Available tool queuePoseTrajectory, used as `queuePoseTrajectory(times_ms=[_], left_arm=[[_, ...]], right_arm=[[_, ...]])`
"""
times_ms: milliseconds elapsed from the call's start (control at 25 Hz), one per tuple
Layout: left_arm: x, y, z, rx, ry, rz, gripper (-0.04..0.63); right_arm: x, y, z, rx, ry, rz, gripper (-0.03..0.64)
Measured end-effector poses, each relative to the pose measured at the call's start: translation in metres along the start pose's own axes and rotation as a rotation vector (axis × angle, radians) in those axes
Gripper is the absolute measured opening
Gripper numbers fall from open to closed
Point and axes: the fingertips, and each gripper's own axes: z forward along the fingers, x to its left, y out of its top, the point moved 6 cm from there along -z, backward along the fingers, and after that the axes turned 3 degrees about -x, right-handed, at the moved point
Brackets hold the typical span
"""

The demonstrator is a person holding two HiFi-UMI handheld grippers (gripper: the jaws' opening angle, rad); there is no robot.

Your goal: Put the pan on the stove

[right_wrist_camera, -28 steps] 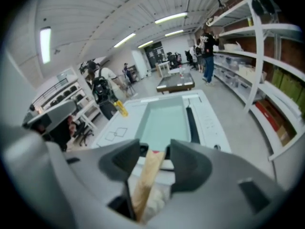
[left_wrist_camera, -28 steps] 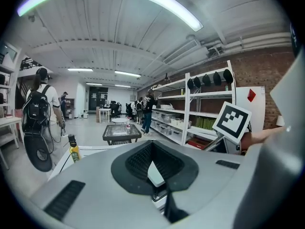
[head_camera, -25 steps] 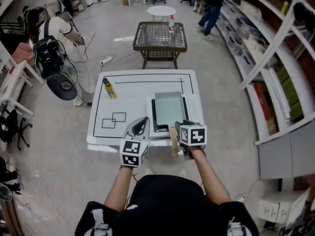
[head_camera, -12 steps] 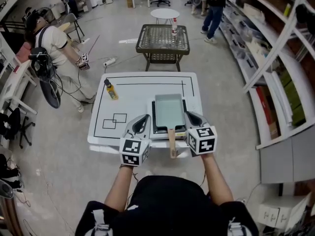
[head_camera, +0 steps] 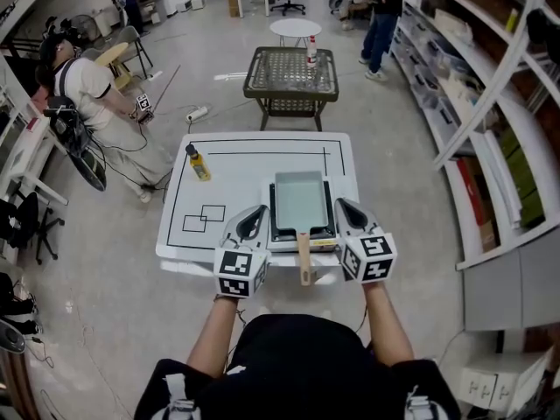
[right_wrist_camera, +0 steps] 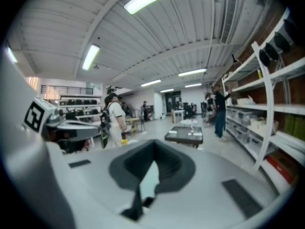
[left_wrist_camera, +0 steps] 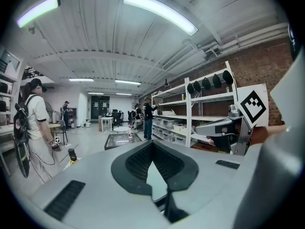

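Observation:
A rectangular grey pan sits on the portable stove on the white table. Its wooden handle points back at me, past the table's near edge. My left gripper hovers just left of the stove, jaws shut and empty. My right gripper hovers at the stove's right side, also shut on nothing. Neither gripper touches the pan or its handle. In the left gripper view the left gripper points level over the table. The right gripper does the same in its own view.
A yellow bottle stands at the table's far left, and two black outlined squares mark its near left. Beyond it stand a wicker table and a round white table. A person is at left; shelves line the right.
My right gripper has left the pan handle, risen and swung out to the stove's right side. The pan has stayed on the stove. The left gripper has barely moved.

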Motion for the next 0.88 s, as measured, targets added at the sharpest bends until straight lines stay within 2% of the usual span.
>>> queuePoseTrajectory(times_ms=[400,880], left_arm=[[-0.004,0.000,0.001,0.003,-0.010,0.018,0.025],[-0.004,-0.003,0.001,0.000,0.001,0.034,0.025]], right_arm=[[0.002,-0.002,-0.004,-0.010,-0.006,-0.034,0.034],[0.001,-0.011,-0.003,-0.009,-0.018,-0.028,0.034]])
